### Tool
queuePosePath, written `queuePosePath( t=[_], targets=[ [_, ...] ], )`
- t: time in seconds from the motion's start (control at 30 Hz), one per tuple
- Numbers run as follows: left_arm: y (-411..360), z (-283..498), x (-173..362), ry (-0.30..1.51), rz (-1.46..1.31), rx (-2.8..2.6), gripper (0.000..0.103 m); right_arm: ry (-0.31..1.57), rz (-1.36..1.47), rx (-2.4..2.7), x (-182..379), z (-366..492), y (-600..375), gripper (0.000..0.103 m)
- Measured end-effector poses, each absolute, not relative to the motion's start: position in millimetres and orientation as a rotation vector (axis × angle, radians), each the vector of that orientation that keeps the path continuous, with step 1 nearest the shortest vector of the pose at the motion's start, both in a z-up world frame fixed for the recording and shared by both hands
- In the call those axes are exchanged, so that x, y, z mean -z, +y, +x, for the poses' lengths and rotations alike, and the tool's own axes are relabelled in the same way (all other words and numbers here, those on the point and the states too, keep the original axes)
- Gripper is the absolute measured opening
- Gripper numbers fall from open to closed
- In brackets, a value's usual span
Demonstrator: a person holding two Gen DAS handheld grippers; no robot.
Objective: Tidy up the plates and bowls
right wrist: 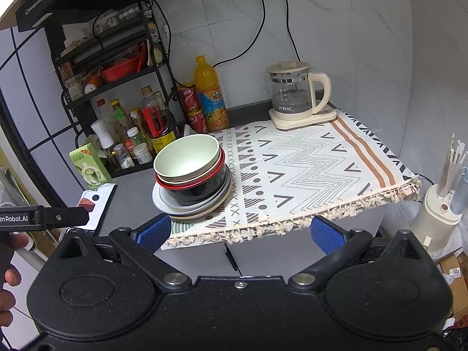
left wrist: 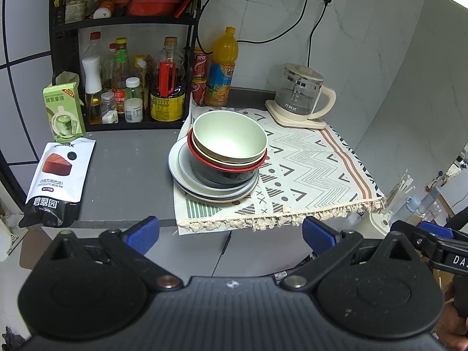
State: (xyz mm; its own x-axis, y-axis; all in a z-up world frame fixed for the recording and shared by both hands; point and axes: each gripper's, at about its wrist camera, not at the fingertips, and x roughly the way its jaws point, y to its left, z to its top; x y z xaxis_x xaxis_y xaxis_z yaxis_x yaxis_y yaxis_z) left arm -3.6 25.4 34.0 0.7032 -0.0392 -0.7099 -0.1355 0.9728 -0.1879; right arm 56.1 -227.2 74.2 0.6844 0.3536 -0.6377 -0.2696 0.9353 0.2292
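Grippers both spread wide, holding nothing: left gripper [left wrist: 231,235], right gripper [right wrist: 239,235], short of the counter edge. Bowls [left wrist: 229,143] nested on stacked plates [left wrist: 187,182], at cloth's [left wrist: 307,169] left end.

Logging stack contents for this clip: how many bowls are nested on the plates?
3: green bowl on top, beige bowl under it, red-rimmed black bowl lowest, on the plates. Others may be hidden.

Bowls [left wrist: 229,140]: three nested. Plates [left wrist: 187,172]: about three stacked. Kettle [left wrist: 301,93]: one.
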Motion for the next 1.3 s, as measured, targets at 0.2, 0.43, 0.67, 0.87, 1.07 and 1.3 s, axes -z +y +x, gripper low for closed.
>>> queuePosePath(
  t=[0.2, 0.43, 0.67, 0.87, 1.07, 1.3],
  targets=[
    [26.5, -5.6, -35.7, 0.794, -0.232, -0.057, 0.103, 0.739, 0.124, -0.376, -75.7, 55.9, -225.6, 0.102],
    [26.6, -8.3, -37.3, 0.792, -0.232, -0.057, 0.103, 0.731, 0.122, -0.387, -78.2, 54.9, -220.1, 0.102],
    [28.9, -12.8, -39.9, 0.79, -0.233, -0.063, 0.103, 0.733, 0.118, -0.385, -79.3, 54.7, -219.3, 0.102],
    [30.4, -14.3, -41.5, 0.788, -0.231, -0.072, 0.103, 0.735, 0.117, -0.385, -80.4, 55.2, -219.2, 0.102],
    [31.3, -13.0, -41.6, 0.784, -0.232, -0.084, 0.103, 0.749, 0.107, -0.407, -80.4, 56.3, -215.6, 0.102],
    [34.6, -9.2, -40.5, 0.788, -0.224, -0.098, 0.103, 0.75, 0.087, -0.431, -81.0, 58.5, -208.9, 0.102]
  ],
)
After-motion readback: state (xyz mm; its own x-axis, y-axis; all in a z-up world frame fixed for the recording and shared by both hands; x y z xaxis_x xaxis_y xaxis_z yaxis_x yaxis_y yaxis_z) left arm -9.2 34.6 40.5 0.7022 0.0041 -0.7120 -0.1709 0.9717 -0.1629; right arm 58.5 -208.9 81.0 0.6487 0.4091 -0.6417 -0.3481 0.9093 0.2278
